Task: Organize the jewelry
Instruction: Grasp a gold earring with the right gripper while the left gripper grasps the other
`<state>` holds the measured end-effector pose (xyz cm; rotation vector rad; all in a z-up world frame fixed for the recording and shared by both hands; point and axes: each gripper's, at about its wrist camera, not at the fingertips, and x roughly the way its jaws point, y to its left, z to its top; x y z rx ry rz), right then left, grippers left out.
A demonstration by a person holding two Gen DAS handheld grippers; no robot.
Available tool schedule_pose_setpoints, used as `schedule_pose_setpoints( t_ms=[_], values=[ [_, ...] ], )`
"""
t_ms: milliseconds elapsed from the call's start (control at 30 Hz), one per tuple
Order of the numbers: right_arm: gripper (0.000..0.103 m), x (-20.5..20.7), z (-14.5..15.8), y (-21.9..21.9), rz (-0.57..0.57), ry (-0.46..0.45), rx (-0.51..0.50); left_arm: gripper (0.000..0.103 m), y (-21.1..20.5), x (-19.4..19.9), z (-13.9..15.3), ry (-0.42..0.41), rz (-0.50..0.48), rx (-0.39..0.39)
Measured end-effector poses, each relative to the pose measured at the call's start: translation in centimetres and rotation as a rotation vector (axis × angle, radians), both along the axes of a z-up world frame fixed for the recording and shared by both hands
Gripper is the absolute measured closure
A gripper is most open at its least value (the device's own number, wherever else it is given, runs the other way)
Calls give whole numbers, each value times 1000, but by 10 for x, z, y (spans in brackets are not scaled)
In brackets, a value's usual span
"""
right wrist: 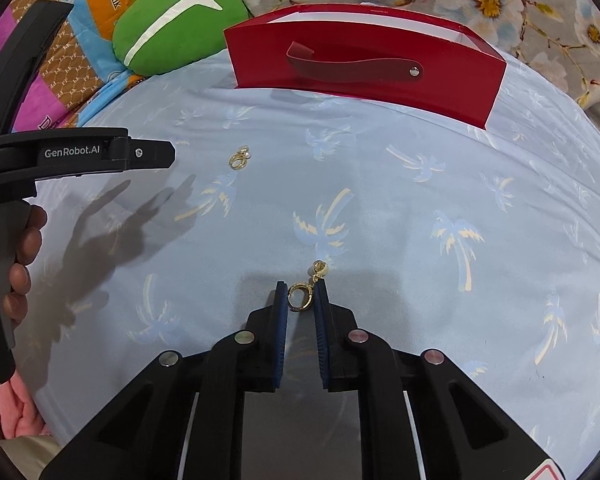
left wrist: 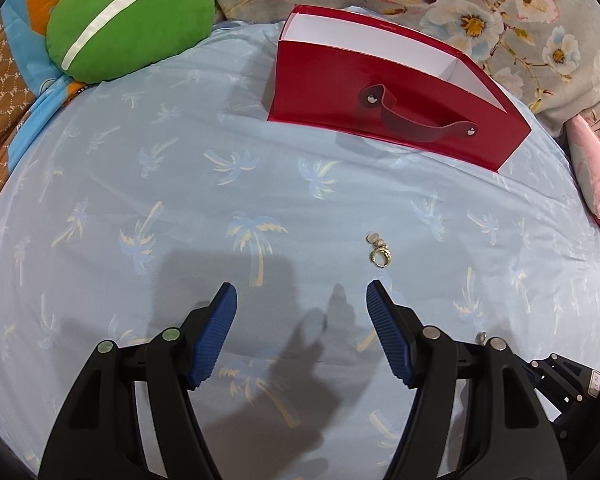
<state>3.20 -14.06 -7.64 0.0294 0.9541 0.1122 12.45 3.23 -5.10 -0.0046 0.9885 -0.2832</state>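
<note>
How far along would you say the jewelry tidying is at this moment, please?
Nothing looks put away yet: no jewelry can be seen in the red box, though its floor is hidden. In hand: the right gripper is shut on one gold earring, still at the bedsheet. Left: the second gold earring lies loose ahead of the open left gripper.

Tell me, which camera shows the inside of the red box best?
The left wrist view: it looks down past the red box rim onto its white inner walls. The right wrist view shows mostly its red front and strap, only a sliver inside.
</note>
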Motion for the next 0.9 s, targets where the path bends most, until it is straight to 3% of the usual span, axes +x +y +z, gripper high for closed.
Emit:
schedule_pose_setpoints(
  t_ms=[500, 700, 800, 900],
  values=[
    [92, -14, 14, -25, -75, -20, 33, 39, -60, 22, -16, 9, -93, 12],
    [92, -17, 16, -32, -94, -24, 46, 65, -72, 27, -21, -5, -87, 28],
    [92, -17, 17, -33, -97, -29, 51, 89, -70, 28, -21, 6, -91, 14],
    [92, -17, 18, -34, -98, -35, 57, 90, -67, 27, -21, 20, -94, -10]
  ],
)
